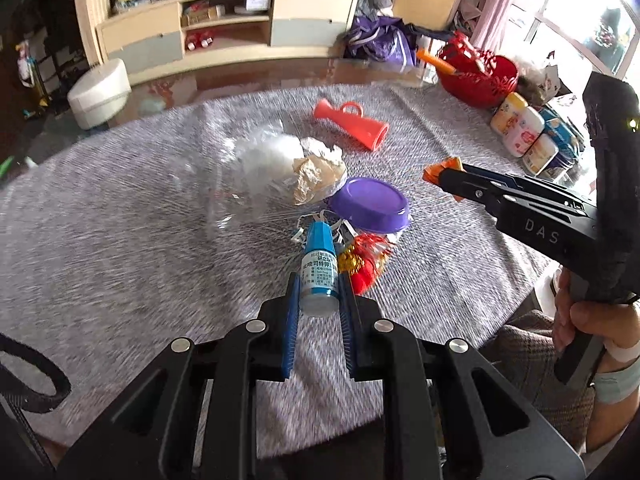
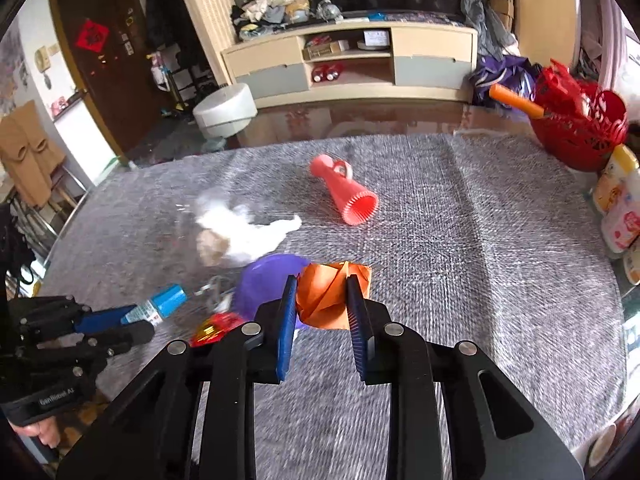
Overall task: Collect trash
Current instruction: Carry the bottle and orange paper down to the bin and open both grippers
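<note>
My left gripper is shut on a small bottle with a blue cap and a printed label, held above the grey tablecloth. My right gripper is shut on a crumpled orange paper, lifted off the table; that gripper also shows at the right of the left wrist view, orange paper at its tip. Below them lie a purple bowl, a red and gold ornament, crumpled white and tan paper inside a clear plastic bag, and a red ribbed cup.
A red basket with an orange stick stands at the table's far right, with white bottles and boxes beside it. A person's hand holds the right gripper's handle. Beyond the table are a white stool and a TV cabinet.
</note>
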